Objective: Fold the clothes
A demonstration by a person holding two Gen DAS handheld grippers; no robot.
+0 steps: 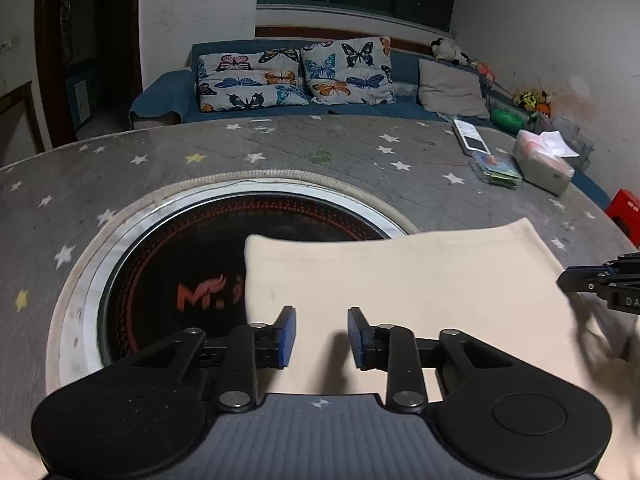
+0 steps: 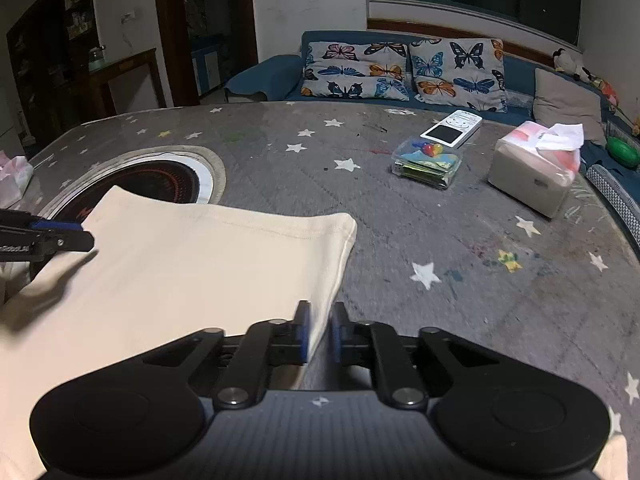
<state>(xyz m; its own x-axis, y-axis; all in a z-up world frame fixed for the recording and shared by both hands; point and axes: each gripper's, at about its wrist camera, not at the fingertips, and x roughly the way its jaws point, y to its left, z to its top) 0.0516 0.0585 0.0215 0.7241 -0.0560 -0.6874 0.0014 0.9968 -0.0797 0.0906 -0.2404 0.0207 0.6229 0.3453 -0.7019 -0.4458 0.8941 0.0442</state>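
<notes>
Star-printed tabletop (image 2: 400, 216) carries cream cloth (image 2: 180, 272); left tool (image 1: 321, 336) hovers level, fingers apart; right tool (image 2: 320, 330) straddles its edge, nearly closed.

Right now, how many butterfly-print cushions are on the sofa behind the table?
2. One butterfly cushion leans against the sofa back toward its left end; the second butterfly cushion sits touching it on the right. A plain grey cushion lies further right; more may be out of frame.

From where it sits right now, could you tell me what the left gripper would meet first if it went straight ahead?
The left gripper, jaws open, hovers over the cream garment. Straight on it would likely cross that cloth's far folded edge, then the star-printed table cover; height above the cloth is unclear.
</notes>
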